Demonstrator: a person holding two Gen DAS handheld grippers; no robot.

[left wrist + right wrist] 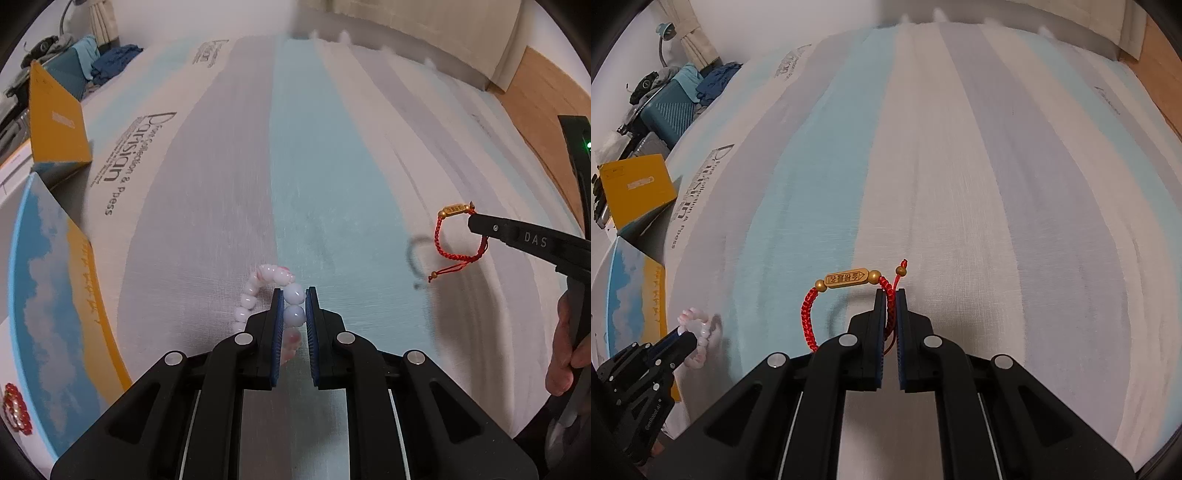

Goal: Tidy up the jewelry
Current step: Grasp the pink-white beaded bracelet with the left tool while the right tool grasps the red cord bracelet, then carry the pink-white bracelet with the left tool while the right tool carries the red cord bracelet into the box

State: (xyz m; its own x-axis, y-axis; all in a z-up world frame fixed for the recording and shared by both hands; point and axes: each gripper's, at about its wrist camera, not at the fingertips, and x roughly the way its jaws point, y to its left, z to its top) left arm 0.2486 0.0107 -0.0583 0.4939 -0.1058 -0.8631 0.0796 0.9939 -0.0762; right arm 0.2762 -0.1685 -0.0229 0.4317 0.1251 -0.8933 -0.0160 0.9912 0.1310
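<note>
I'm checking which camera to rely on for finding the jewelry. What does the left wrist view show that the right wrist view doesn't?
Only the left wrist view shows a red beaded bracelet lying on the sky-print box lid, and the person's right hand. Only the right wrist view shows the characters on the red cord bracelet's gold charm. Both show the left gripper shut on the pink bead bracelet, the right gripper shut on the red cord bracelet, and the striped bedsheet.
</note>
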